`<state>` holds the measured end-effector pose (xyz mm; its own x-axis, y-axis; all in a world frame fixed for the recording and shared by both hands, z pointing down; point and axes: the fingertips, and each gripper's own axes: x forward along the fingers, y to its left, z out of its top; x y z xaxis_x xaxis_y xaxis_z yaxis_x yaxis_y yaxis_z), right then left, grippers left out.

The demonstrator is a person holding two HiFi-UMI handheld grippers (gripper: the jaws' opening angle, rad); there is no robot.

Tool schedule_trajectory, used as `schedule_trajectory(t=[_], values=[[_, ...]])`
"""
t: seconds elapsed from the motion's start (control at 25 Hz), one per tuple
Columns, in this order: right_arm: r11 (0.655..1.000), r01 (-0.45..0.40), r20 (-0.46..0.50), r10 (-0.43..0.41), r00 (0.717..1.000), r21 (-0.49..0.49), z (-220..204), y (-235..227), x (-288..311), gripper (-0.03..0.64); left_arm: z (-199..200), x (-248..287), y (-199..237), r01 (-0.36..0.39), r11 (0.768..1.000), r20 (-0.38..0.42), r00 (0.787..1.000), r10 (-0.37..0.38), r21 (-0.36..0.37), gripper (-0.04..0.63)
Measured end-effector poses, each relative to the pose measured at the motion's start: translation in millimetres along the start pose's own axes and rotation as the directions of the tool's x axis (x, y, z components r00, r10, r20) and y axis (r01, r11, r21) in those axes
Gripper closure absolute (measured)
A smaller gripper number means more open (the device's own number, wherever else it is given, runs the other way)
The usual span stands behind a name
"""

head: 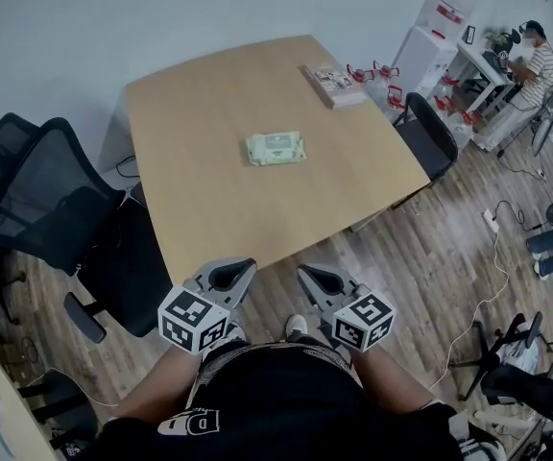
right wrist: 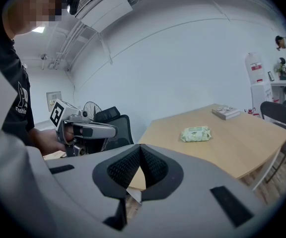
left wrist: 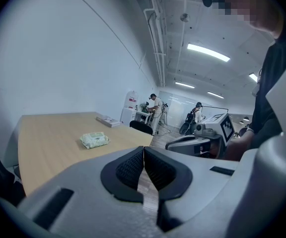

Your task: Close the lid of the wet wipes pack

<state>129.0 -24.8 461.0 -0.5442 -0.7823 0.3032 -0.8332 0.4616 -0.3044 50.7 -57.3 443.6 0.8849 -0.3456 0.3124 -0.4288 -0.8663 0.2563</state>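
The wet wipes pack is seen lying flat near the middle of the table, with bare wood all round it; whether its lid is up or down cannot be made out. The left gripper and the right gripper are held side by side just off the table's near edge, well apart from the pack. The jaws of each are pressed together, with nothing caught between them. A book is placed at the table's far corner, and a black office chair is parked off the table's left side.
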Motion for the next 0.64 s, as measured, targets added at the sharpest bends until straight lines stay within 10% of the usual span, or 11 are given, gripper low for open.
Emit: schedule_trajectory(t=[0.64], values=[[1.000, 0.001, -0.023, -0.001, 1.000, -0.012, -0.6, -1.6, 7.3, 0.612, 1.2, 3.4, 7.9, 0.014, 1.000, -0.013, 1.000, -0.013, 0.005, 0.575]])
